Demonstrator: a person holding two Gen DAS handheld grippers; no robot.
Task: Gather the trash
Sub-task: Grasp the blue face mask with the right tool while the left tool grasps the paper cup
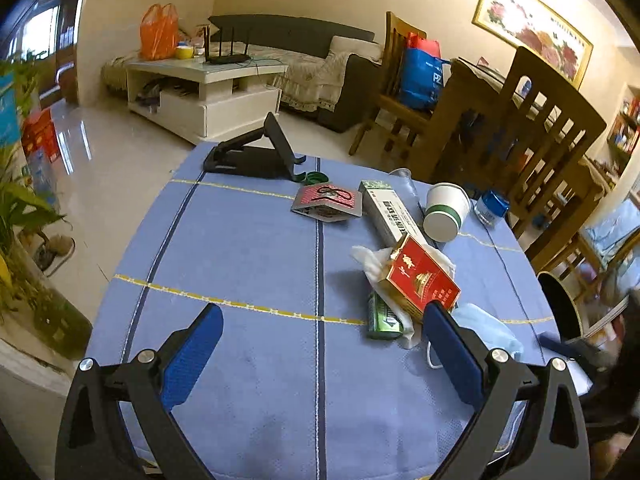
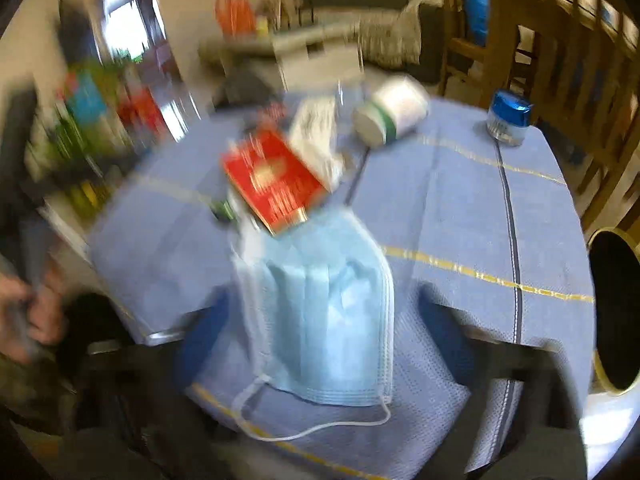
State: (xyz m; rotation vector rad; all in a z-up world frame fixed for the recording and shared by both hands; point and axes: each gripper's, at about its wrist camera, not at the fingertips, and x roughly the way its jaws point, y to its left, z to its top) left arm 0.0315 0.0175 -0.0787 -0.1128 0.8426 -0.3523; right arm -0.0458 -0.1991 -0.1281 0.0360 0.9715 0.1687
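Observation:
Trash lies on a round table with a blue cloth (image 1: 248,240): a red cigarette box (image 1: 420,276) (image 2: 272,180) on white tissue (image 1: 372,260), a green pack (image 1: 382,320), a long white box (image 1: 394,216), a tipped paper cup (image 1: 444,210) (image 2: 390,114) and a light blue face mask (image 1: 488,328) (image 2: 332,312). My left gripper (image 1: 323,312) hovers open over bare cloth, its right finger beside the red box. The right wrist view is blurred. There my right gripper (image 2: 320,316) looks open, its blue fingers either side of the mask and apart from it.
A black bin with a gold rim (image 2: 616,312) (image 1: 560,304) stands off the table's right edge. A black phone stand (image 1: 256,152), red cards (image 1: 328,200) and a blue-lidded jar (image 1: 490,206) (image 2: 508,120) sit toward the far side. Wooden chairs (image 1: 552,128) stand behind. A hand (image 2: 28,320) shows at left.

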